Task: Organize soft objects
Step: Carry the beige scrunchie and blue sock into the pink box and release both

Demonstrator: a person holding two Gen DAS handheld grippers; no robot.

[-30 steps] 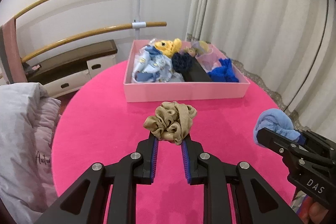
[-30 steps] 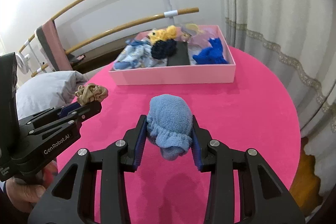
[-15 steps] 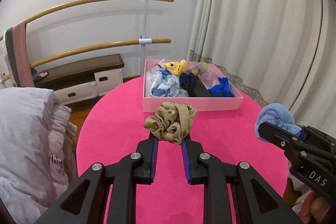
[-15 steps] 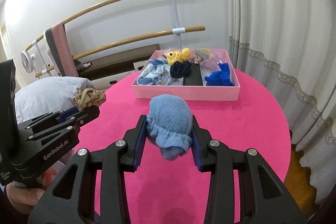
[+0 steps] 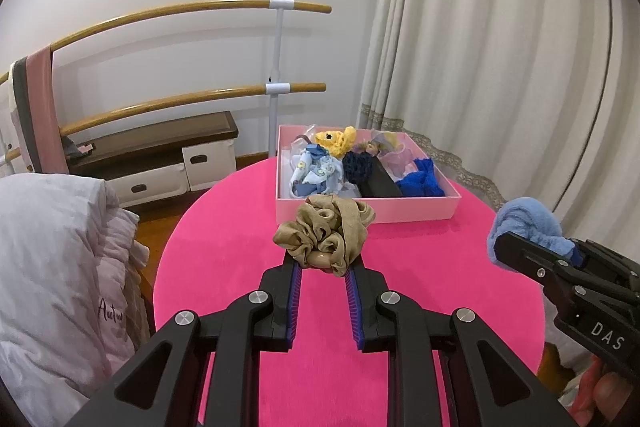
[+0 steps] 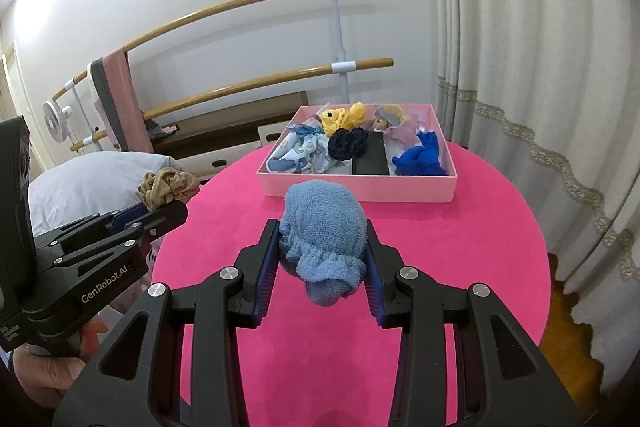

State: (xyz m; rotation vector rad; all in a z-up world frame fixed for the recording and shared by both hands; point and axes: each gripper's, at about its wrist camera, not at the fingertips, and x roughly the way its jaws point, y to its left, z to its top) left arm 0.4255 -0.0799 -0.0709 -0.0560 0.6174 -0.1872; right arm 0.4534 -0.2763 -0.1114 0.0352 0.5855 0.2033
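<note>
Carrying two soft items above the pink desk (image 5: 224, 251), both not yet put away. Left tool (image 5: 322, 265) pressed tight on a tan satin scrunchie (image 5: 326, 233), held clear of the desk surface. Right tool (image 6: 322, 259) pinching a light blue terry-cloth bundle (image 6: 322, 227), jaws part-way apart around its bulk, also held in the air.

Judged well along: pink box (image 6: 360, 189) at the far side of the desk already filled with a patterned blue cloth (image 6: 298, 153), a yellow crocheted toy (image 6: 340, 117), a navy scrunchie (image 6: 346, 143), a black strip (image 6: 370, 157), a pale lilac item (image 6: 400, 125) and a royal-blue knit piece (image 6: 422, 157). No loose items visible elsewhere on the desk. Left to do, by the look of it: bringing scrunchie and terry bundle over the box wall and letting go inside.

Against the earlier frames: box smaller and farther off in both views, more wall, ballet barre and curtain visible, so both tools pulled back from the box and raised. Grips unchanged, scrunchie and bundle sitting the same way between the jaws. Box contents unmoved.
</note>
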